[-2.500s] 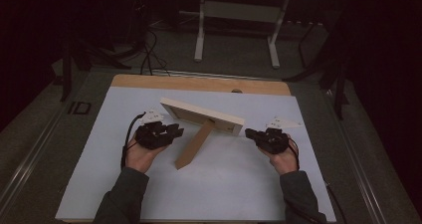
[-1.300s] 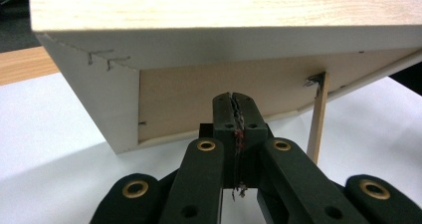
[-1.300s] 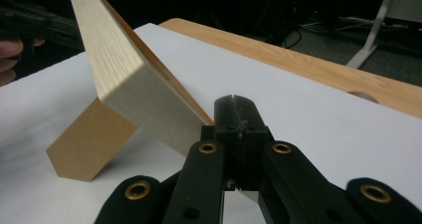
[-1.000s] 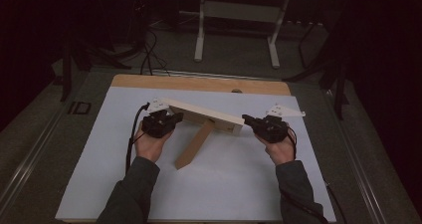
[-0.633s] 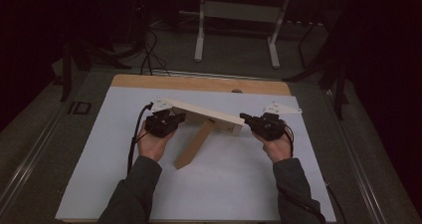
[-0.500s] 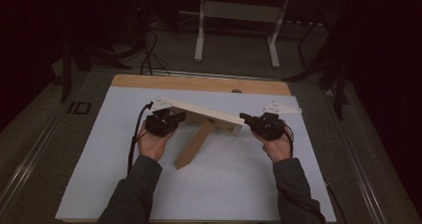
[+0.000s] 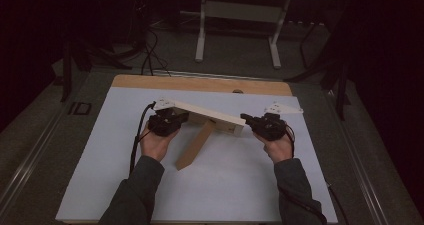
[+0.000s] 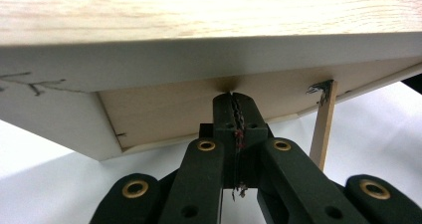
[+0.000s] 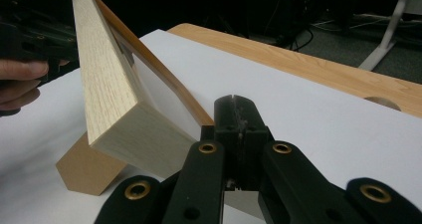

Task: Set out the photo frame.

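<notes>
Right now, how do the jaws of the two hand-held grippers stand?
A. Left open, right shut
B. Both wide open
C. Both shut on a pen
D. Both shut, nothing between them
D: in each gripper view the two black jaws meet, with nothing between them, by the frame on the table.

Your high view is dim: the room around the white table top [image 7: 125, 180] falls to near black, and only that sheet catches light from above. In your left gripper view the wooden frame [image 8: 199, 15] glares almost white across the top. Your right gripper view stays sharp up close, with a soft, dark background.
</notes>
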`<state>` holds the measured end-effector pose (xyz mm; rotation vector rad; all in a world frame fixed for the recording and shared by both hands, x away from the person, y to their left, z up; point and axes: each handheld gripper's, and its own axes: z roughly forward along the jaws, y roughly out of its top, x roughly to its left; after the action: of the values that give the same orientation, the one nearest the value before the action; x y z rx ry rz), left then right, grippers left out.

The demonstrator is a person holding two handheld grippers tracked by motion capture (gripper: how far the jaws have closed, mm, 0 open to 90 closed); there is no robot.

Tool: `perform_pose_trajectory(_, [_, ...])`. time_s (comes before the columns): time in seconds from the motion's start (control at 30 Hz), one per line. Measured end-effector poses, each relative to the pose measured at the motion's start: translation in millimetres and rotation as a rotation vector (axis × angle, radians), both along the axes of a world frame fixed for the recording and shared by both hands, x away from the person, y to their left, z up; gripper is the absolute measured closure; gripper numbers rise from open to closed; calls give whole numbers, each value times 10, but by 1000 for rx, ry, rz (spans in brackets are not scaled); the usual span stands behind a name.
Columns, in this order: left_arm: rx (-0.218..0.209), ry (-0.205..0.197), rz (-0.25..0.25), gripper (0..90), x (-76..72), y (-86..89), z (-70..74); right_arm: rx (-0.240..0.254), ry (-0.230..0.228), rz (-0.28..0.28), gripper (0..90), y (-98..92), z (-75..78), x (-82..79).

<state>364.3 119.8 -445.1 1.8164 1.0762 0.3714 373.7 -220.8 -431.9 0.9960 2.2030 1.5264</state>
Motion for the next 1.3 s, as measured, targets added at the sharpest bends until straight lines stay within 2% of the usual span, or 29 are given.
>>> perform_pose_trajectory(0.53, [3, -12, -44, 900, -19, -127, 51, -5, -2, 16, 899, -13, 22, -26])
perform_pose_trajectory(0.77, [29, -28, -65, 900, -47, -213, 93, -14, -2, 27, 899, -14, 39, -20])
perform_pose_trajectory(1.3, [21, -51, -72, 900, -59, -285, 186, -23, -4, 42, 899, 7, 49, -23])
